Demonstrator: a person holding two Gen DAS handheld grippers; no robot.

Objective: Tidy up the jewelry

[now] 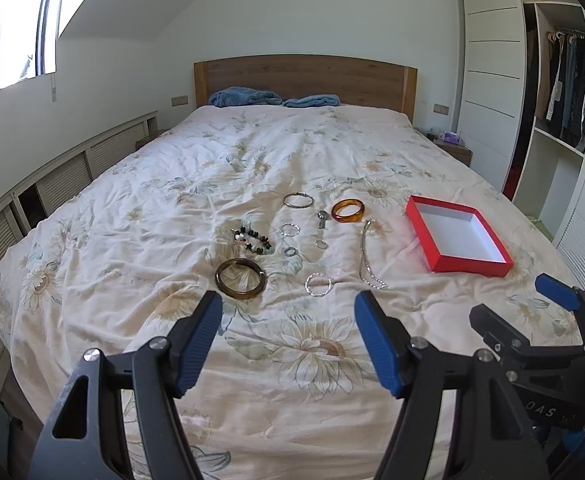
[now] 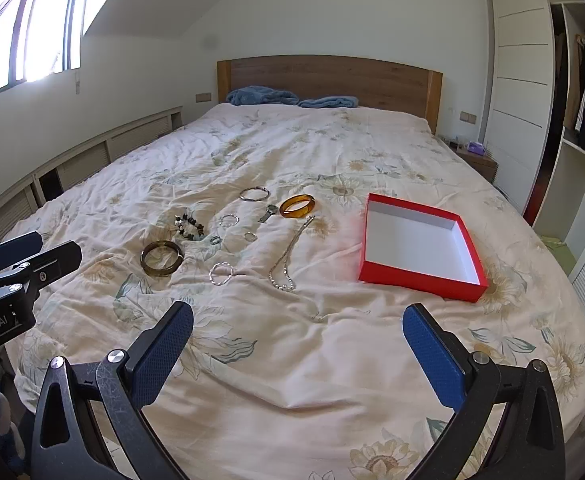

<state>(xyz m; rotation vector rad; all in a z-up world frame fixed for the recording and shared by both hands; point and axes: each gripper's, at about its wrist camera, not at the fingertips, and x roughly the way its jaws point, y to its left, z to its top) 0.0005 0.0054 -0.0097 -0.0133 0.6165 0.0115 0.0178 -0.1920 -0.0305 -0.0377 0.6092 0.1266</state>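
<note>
Jewelry lies spread on a floral bedspread [image 1: 292, 360]: a dark olive bangle [image 1: 240, 279], an amber bangle [image 1: 347, 211], a thin silver bangle [image 1: 298, 200], a beaded bracelet [image 1: 253, 239], a silver chain necklace [image 1: 366, 258], a twisted silver hoop [image 1: 318, 284] and several small rings. An empty red box [image 1: 458, 240] with a white inside sits to their right. My left gripper [image 1: 288, 304] is open above the near part of the bed, short of the jewelry. My right gripper [image 2: 298, 316] is open too, nothing between its fingers; the red box [image 2: 420, 246] lies ahead on its right.
Blue towels [image 1: 272, 98] lie by the wooden headboard [image 1: 304, 78]. A white wardrobe [image 1: 492, 60] with hanging clothes stands on the right, and a low cabinet row [image 1: 52, 184] runs under the window on the left. A nightstand [image 1: 454, 148] sits beside the bed.
</note>
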